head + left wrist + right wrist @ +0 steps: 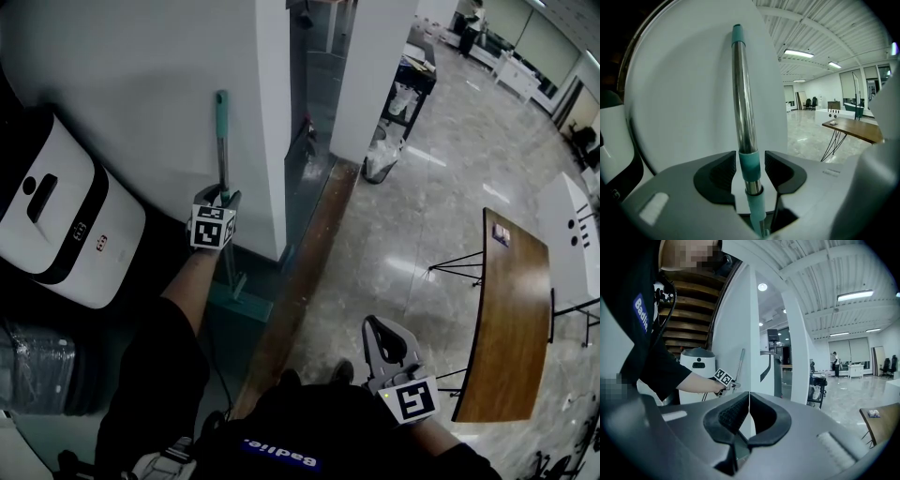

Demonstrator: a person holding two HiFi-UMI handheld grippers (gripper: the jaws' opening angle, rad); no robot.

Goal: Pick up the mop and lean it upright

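The mop stands upright against the white wall (141, 84), its steel handle (223, 141) tipped with a teal grip and its teal head (239, 302) on the floor. My left gripper (222, 195) is at the middle of the handle. In the left gripper view the handle (743, 103) runs up between the jaws of the left gripper (751, 166), and a thin gap shows on each side, so the pads do not press. My right gripper (380, 330) hangs low near my body, and the right gripper view shows it (749, 411) shut on nothing. From there the mop (739, 362) is a thin pole.
A white machine (56, 220) stands left of the mop. A large water bottle (37, 366) lies at the lower left. A white pillar (375, 66) and a bagged bin (382, 159) stand beyond. A wooden table (511, 319) on thin black legs is at the right.
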